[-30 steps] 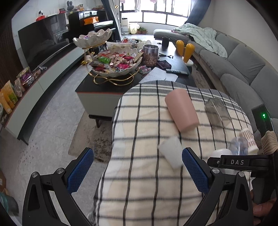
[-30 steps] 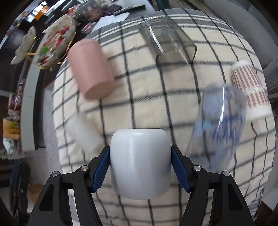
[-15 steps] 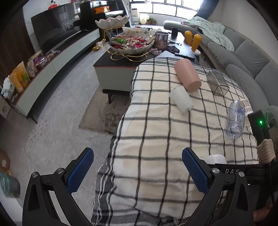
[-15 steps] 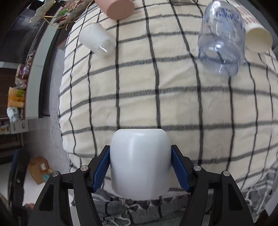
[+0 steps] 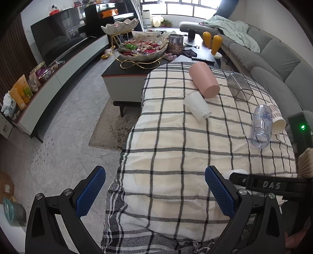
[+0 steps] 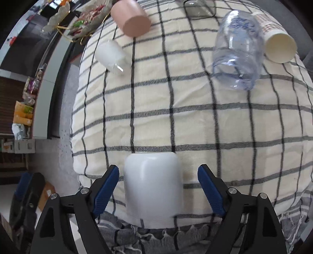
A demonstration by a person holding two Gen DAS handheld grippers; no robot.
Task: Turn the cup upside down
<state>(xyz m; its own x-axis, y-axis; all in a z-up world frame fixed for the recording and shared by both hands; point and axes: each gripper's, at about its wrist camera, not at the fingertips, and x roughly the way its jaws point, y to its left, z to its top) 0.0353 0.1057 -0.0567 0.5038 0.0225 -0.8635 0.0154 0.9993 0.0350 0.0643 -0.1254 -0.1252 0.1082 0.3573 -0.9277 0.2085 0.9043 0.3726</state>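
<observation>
A plain white cup (image 6: 153, 187) stands upside down, closed base up, on the checked cloth near the table's front edge. My right gripper (image 6: 158, 187) is open around it, with a gap between each blue pad and the cup wall. In the left wrist view only a sliver of the cup (image 5: 235, 173) shows behind the right gripper's black bar. My left gripper (image 5: 155, 192) is open and empty, held over the front left part of the table.
Lying on the checked cloth (image 6: 195, 121) are a pink cup (image 6: 131, 18), a small white cup (image 6: 111, 55), a clear plastic bottle (image 6: 237, 50), a paper cup (image 6: 277, 45) and a clear container (image 5: 239, 88). A coffee table with snack bowls (image 5: 142, 48) stands beyond.
My right gripper has opened and let go of the white cup, which now rests upside down on the cloth. Both grippers have pulled back toward the table's front edge.
</observation>
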